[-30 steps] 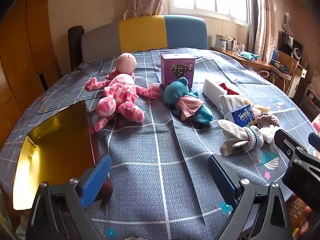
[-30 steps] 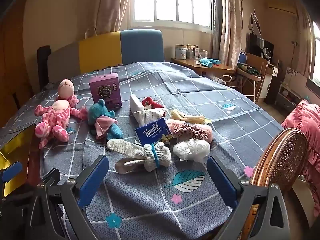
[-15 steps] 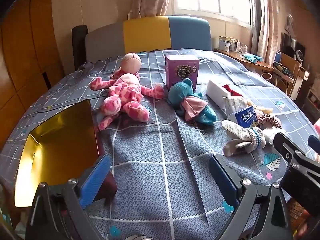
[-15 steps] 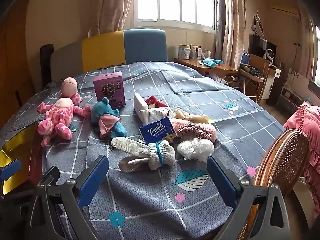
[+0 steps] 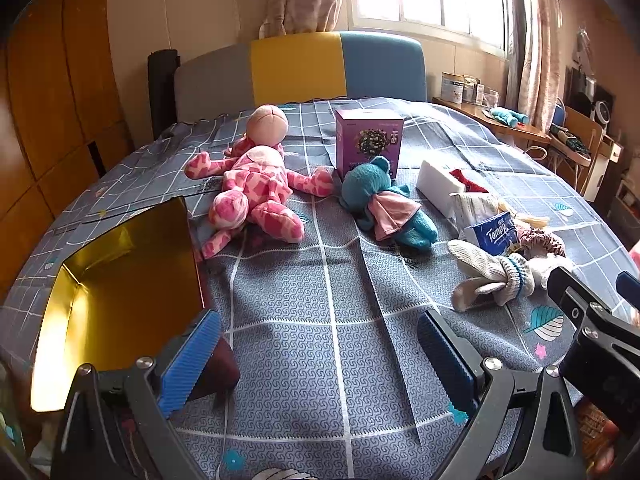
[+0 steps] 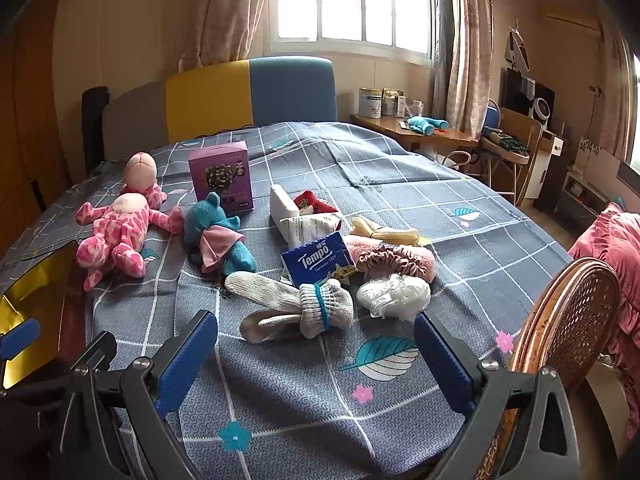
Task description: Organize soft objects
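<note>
Both grippers, left (image 5: 318,354) and right (image 6: 316,354), were held wide apart and empty over the bed (image 6: 400,184). A gold box (image 5: 120,280) was seen just beside the left fingers (image 5: 190,364). A pink doll (image 5: 256,192), a teal bear (image 5: 380,204), gloves (image 6: 296,304) and tissues (image 6: 318,262) were laid ahead, with nothing in the way.
</note>
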`<state>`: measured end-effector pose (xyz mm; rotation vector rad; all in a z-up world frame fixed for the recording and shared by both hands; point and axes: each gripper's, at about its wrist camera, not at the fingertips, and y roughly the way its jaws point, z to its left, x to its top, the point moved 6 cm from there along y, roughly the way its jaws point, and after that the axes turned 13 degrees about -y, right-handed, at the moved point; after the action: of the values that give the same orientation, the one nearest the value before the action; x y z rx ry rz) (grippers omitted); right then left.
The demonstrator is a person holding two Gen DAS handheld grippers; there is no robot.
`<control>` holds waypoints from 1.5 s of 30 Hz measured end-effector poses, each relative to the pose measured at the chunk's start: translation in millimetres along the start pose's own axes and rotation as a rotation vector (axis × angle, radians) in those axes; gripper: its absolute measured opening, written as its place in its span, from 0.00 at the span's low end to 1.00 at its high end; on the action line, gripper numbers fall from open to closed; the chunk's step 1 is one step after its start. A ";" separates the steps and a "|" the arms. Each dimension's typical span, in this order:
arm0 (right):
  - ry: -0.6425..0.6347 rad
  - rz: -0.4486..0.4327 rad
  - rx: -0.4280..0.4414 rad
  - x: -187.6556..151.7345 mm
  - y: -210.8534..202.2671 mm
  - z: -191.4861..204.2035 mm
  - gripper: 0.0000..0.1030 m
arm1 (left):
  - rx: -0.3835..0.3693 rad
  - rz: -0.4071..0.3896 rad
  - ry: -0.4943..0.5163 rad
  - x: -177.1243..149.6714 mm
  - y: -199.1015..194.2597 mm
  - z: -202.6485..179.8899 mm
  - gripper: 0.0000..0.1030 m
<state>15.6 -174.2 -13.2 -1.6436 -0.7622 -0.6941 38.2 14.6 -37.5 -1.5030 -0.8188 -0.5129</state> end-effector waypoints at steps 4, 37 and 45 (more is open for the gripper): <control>-0.001 0.000 0.000 0.4 0.1 0.8 0.98 | 0.002 0.000 -0.001 0.3 0.0 1.3 0.97; -0.008 -0.002 0.005 1.5 1.2 3.3 0.98 | 0.004 0.000 -0.014 1.1 -3.7 6.3 0.98; -0.004 -0.001 0.002 2.2 1.5 0.7 0.98 | -0.002 0.007 -0.019 0.6 -2.2 6.0 0.99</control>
<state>18.1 -173.4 -12.5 -1.6430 -0.7669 -0.6909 36.1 20.5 -36.3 -1.5140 -0.8278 -0.4955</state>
